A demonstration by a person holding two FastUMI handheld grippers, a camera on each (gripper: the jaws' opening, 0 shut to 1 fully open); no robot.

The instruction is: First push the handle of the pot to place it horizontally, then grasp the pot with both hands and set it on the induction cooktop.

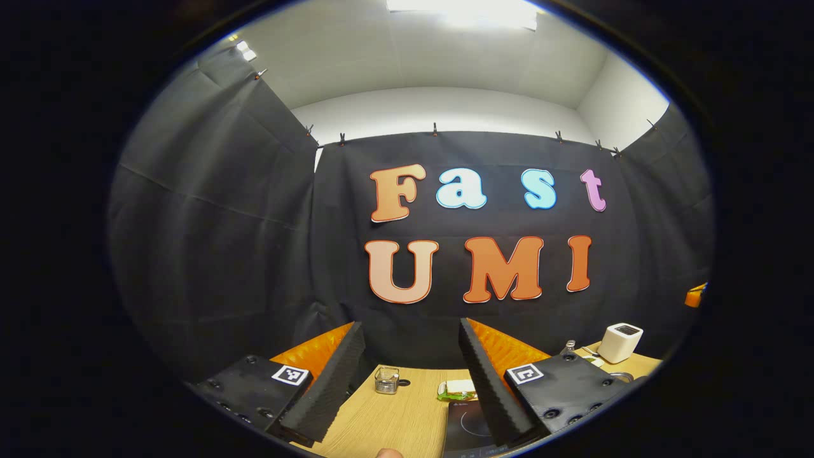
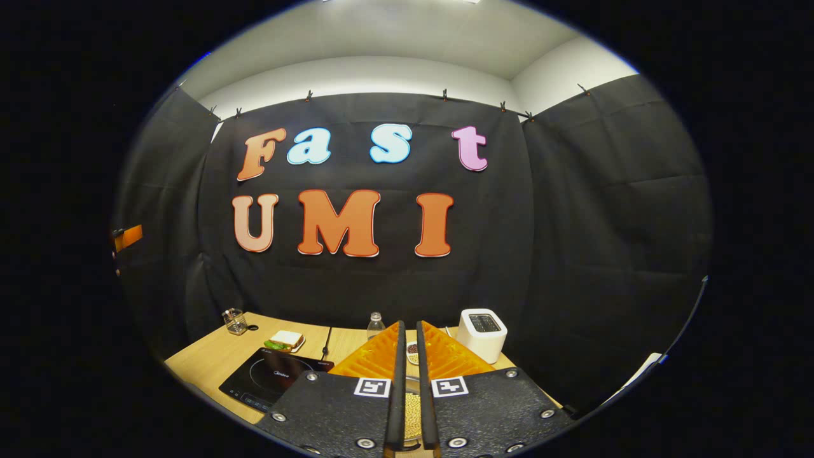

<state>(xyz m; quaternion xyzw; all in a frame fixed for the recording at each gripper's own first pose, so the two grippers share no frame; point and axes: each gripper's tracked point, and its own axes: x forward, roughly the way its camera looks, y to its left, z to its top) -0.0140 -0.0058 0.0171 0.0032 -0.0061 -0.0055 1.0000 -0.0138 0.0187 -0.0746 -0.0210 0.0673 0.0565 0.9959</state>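
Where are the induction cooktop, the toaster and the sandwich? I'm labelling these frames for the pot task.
induction cooktop [image 2: 270, 375]: right gripper view, on its dark glass top.
toaster [image 2: 482, 333]: right gripper view, on its white front wall.
sandwich [image 2: 285, 340]: right gripper view, on its top slice of bread.

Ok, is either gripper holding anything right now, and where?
Left gripper: nothing, fingers wide apart. Right gripper: fingers nearly together, cannot tell whether anything is pinched.

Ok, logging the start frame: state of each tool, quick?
Left tool: open, holding nothing.
Right tool: fingers nearly together, nothing visibly gripped.
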